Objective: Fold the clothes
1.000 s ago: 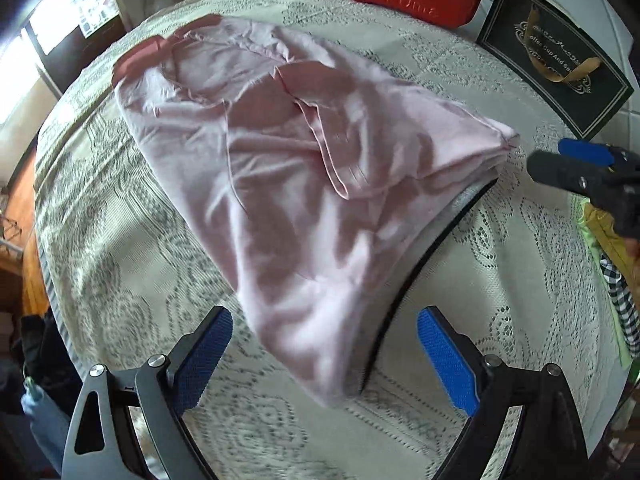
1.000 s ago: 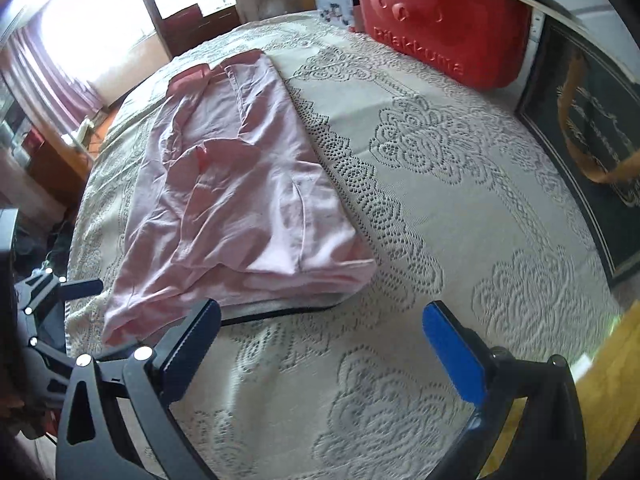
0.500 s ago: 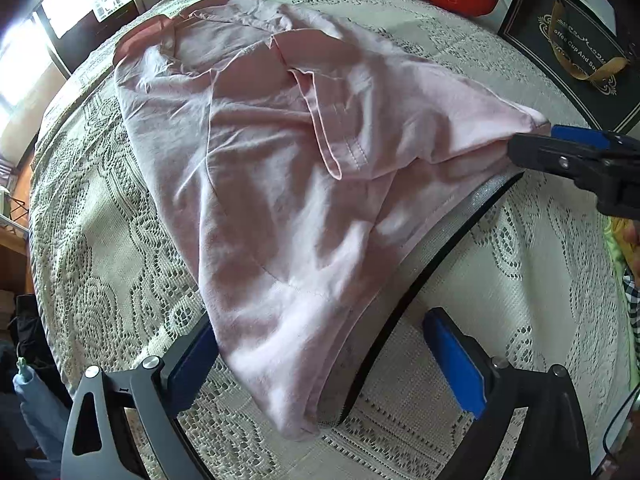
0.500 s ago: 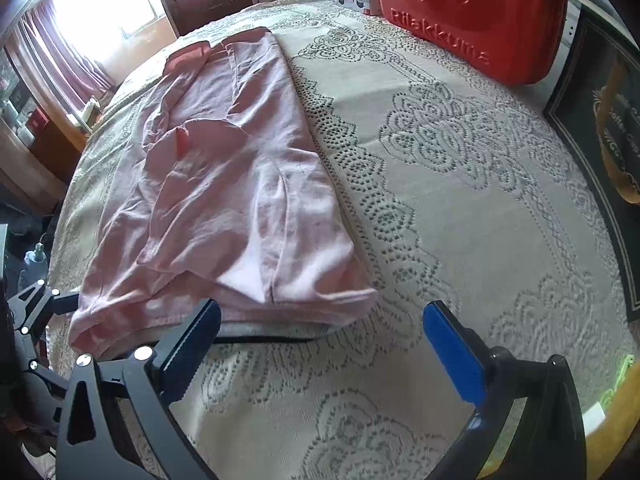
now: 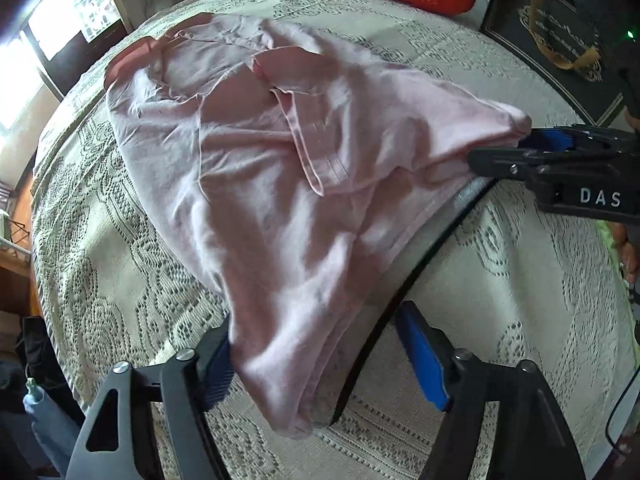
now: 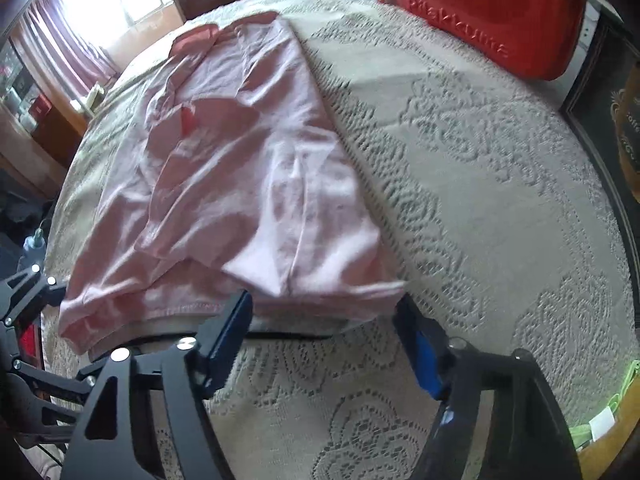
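I am closing both the left gripper (image 5: 320,364) and right gripper (image 6: 328,336) jaws around the limp, light pink shirt's (image 5: 280,168) near hem corners.

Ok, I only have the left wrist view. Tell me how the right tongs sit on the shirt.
Observer: The right tongs straddle the pink shirt's near corner; jaws closing, cloth between them, not yet pinched.
Operator: Now check the shirt's right edge.
Observer: It runs straight along the lace tablecloth, one clean fold.
Operator: Describe the red case.
Observer: The red case stands apart from the shirt, with a moulded bear face.
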Motion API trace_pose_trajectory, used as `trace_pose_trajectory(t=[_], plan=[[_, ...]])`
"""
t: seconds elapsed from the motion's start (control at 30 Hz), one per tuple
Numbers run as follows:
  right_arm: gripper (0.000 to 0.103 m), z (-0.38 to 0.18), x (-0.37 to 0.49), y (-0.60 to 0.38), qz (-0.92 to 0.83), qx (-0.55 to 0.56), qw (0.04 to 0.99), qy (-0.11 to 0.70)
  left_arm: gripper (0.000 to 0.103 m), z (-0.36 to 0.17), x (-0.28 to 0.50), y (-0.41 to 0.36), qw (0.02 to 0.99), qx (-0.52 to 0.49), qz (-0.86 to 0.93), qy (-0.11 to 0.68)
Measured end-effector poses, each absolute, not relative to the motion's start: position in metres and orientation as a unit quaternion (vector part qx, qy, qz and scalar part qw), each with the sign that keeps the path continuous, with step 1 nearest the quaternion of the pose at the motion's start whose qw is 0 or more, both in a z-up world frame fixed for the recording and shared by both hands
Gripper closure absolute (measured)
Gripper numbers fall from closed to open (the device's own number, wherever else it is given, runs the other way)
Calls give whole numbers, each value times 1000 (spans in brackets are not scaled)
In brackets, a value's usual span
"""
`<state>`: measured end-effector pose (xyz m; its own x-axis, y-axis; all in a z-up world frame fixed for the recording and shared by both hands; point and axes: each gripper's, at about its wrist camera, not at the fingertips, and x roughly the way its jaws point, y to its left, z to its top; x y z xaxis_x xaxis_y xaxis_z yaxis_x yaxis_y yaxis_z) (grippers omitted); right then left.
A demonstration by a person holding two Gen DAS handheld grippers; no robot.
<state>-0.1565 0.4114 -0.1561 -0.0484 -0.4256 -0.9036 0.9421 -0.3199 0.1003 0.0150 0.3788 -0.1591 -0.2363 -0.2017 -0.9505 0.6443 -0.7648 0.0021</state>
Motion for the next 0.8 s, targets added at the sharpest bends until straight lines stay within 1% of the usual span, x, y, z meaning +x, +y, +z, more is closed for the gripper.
trace_pose_trajectory(t=[0.13,0.17,0.2,0.23,0.27,0.3,0.33,0.37,0.4,0.43,0.5,0.67,0.8], plan=[[33,-159,-161,406,-666,469,512,271,30,-160,16,375,276,545,-763,211],[37,-160,-160,405,-671,465,506,278,30,-160,17,376,277,543,-764,211],[47,-160,-158,405,-677,458,500,286,31,-160,18,377,276,543,-766,209],[53,-160,-156,405,-683,452,493,295,37,-159,19,376,276,541,-767,207],[62,-160,-155,405,-687,447,486,303,44,-157,20,375,279,539,-767,207],[72,-160,-156,405,-686,449,484,304,60,-155,22,373,282,538,-767,207],[78,-159,-157,406,-685,453,484,303,73,-153,23,372,282,537,-768,206],[91,-158,-157,407,-684,457,483,301,77,-152,23,369,282,538,-768,205],[96,-158,-157,407,-683,460,482,300,83,-151,24,368,282,539,-767,203],[96,-157,-158,407,-682,464,481,298,88,-149,25,366,282,539,-768,201],[97,-149,-155,409,-681,464,488,287,92,-140,26,363,278,530,-777,194],[97,-120,-150,406,-686,453,506,259,94,-107,31,346,276,498,-799,193],[98,-96,-153,393,-695,450,516,218,94,-89,40,325,276,481,-809,196]])
